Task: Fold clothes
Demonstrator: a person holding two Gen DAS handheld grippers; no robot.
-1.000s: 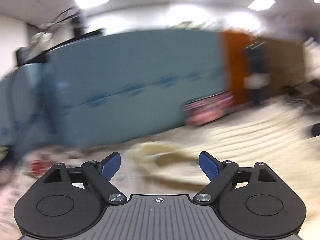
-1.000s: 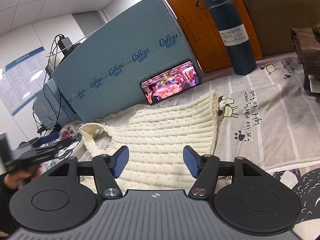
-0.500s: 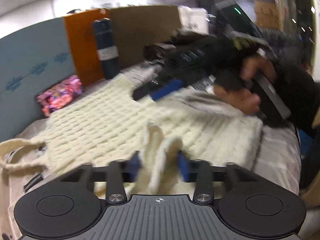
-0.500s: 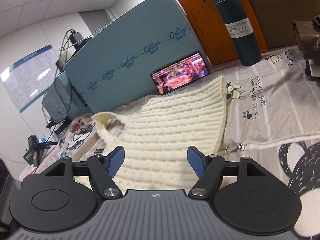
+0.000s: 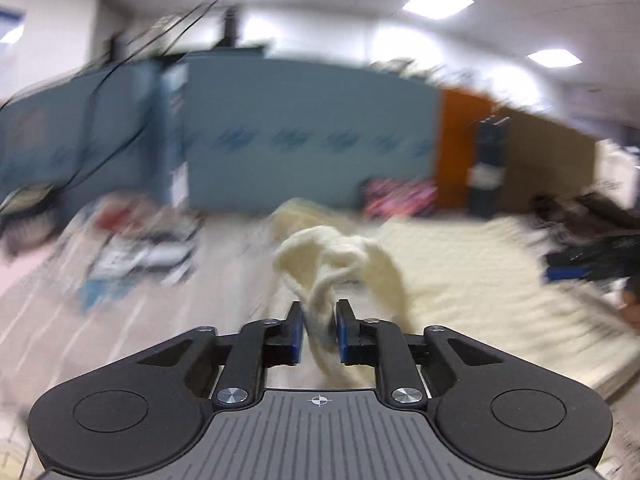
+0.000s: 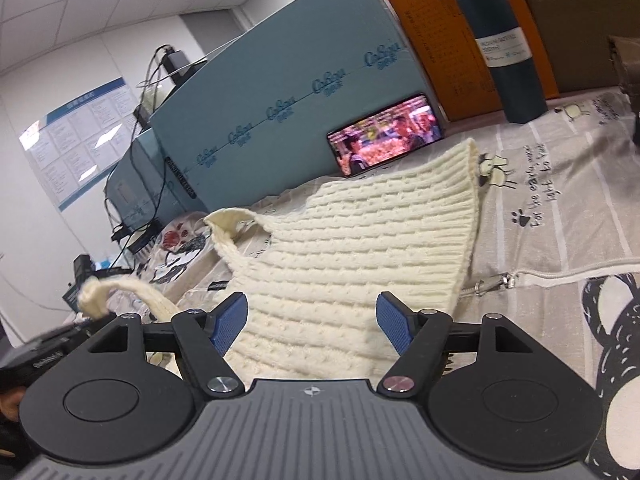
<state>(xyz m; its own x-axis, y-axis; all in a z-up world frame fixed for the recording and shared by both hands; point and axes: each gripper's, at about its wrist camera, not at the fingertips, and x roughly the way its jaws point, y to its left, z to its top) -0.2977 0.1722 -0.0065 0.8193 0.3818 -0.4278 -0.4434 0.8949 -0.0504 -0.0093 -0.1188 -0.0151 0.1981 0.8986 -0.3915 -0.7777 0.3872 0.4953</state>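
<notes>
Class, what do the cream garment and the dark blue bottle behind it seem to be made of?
Cream garment: thick knitted yarn, likely wool or acrylic; raised cable ribs, matte, soft edges.
Dark blue bottle: probably coated metal; smooth satin sheen, rigid cylinder, a label reading vacuum bottle.
</notes>
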